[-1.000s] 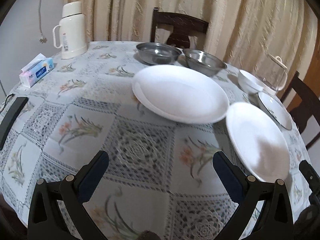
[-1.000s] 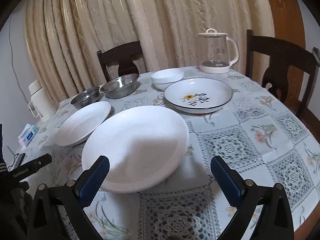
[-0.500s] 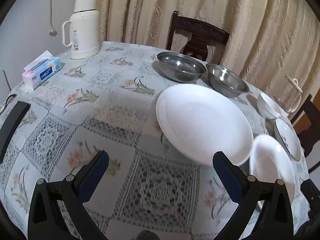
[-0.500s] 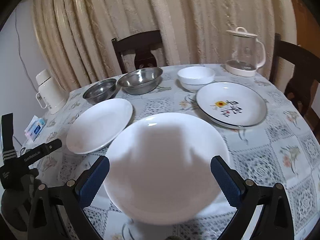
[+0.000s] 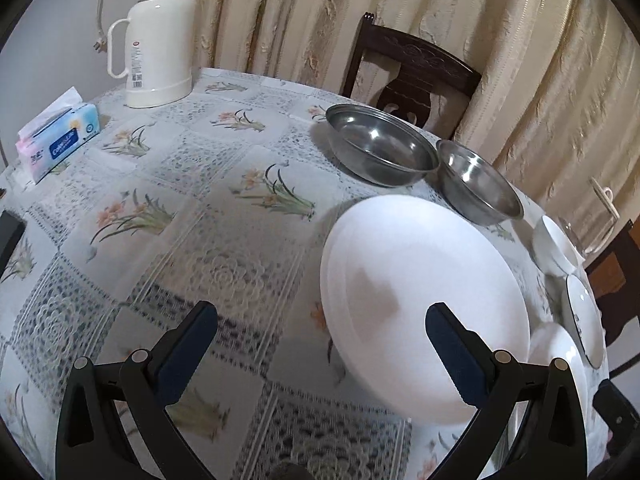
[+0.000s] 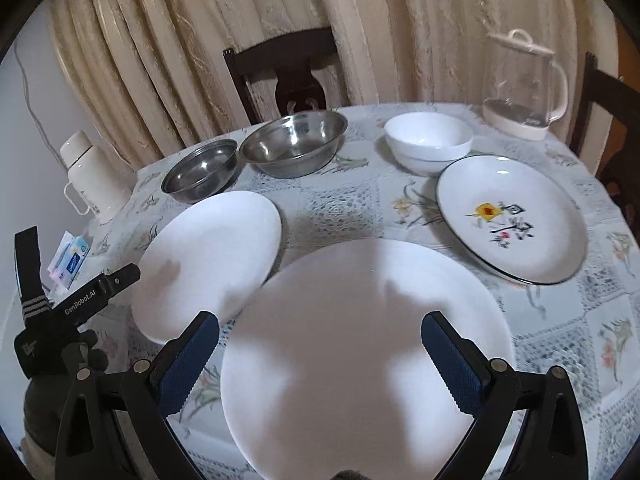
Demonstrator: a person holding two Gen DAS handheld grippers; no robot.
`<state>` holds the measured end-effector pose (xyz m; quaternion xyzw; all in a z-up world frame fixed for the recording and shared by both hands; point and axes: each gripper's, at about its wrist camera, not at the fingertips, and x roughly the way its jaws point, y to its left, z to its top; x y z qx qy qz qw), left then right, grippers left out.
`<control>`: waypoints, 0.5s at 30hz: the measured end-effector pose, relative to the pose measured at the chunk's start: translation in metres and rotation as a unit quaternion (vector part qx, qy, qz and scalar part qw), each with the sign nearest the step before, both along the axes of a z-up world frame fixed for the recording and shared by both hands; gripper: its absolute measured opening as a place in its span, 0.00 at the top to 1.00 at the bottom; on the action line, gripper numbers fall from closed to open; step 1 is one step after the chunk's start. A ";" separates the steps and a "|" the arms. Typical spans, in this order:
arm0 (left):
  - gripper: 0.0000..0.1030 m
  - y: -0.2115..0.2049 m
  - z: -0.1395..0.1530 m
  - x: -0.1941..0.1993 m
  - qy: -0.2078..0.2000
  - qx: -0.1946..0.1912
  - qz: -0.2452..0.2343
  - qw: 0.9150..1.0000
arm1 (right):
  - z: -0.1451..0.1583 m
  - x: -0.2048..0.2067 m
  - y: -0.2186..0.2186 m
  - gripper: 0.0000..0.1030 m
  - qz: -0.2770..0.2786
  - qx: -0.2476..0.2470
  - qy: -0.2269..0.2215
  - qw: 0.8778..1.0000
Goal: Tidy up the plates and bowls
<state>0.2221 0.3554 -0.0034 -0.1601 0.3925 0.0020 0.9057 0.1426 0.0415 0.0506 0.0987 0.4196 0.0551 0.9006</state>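
In the right wrist view, a large plain white plate (image 6: 360, 352) lies close under my right gripper (image 6: 320, 360), which is open with a finger on either side of the plate's near part. A second white plate (image 6: 208, 256) sits to its left. Behind them are two steel bowls (image 6: 200, 170) (image 6: 294, 144), a white bowl (image 6: 428, 144) and a flowered plate (image 6: 512, 216). My left gripper (image 5: 320, 344) is open above the tablecloth, its right finger over the near edge of the white plate (image 5: 420, 300). The steel bowls (image 5: 380, 152) (image 5: 480, 184) stand beyond it.
A cream thermos (image 5: 160, 36) and a tissue pack (image 5: 56, 140) stand at the far left of the round table (image 5: 200, 208). A glass kettle (image 6: 524, 84) sits at the back right. Dark wooden chairs (image 6: 288, 72) ring the table in front of the curtains.
My right gripper has come forward and down over the near white plate, which now fills the space between its fingers. My left gripper has swung left, so the plates sit further right in its view.
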 end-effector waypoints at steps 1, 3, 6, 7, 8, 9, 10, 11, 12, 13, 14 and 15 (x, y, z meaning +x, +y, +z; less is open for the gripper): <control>0.00 0.000 -0.001 0.002 0.000 -0.002 0.000 1.000 | 0.000 0.007 0.002 0.00 0.002 0.002 0.005 1.000; 0.00 0.002 -0.003 0.009 0.000 -0.010 -0.001 1.000 | 0.001 0.017 0.007 0.00 0.008 0.000 0.008 1.000; 0.00 0.006 -0.009 0.019 0.007 -0.029 -0.004 1.000 | 0.003 0.033 0.017 0.00 0.018 -0.011 0.011 1.000; 0.00 0.007 -0.011 0.022 0.010 -0.032 -0.004 0.999 | 0.002 0.041 0.021 0.00 0.021 -0.014 0.013 1.000; 0.00 0.008 -0.013 0.025 0.012 -0.035 -0.004 0.999 | 0.002 0.044 0.023 0.00 0.023 -0.015 0.015 1.000; 0.00 0.009 -0.015 0.028 0.014 -0.041 -0.006 0.999 | 0.001 0.051 0.025 0.00 0.026 -0.015 0.018 0.999; 0.00 0.009 -0.016 0.030 0.015 -0.045 -0.008 0.999 | -0.001 0.059 0.028 0.00 0.029 -0.016 0.024 0.999; 0.00 0.010 -0.018 0.032 0.015 -0.049 -0.010 0.999 | -0.002 0.064 0.029 0.00 0.031 -0.015 0.027 0.999; 0.00 0.010 -0.019 0.033 0.015 -0.053 -0.013 0.998 | -0.003 0.072 0.031 0.00 0.035 -0.014 0.030 0.999; 0.00 0.011 -0.020 0.036 0.013 -0.057 -0.015 0.998 | -0.004 0.078 0.033 0.00 0.037 -0.014 0.032 0.999; 0.00 0.011 -0.020 0.038 0.013 -0.059 -0.017 0.998 | -0.006 0.087 0.034 0.00 0.041 -0.014 0.037 0.998; 0.00 0.011 -0.022 0.040 0.012 -0.062 -0.019 0.998 | -0.008 0.092 0.037 0.00 0.042 -0.014 0.041 0.998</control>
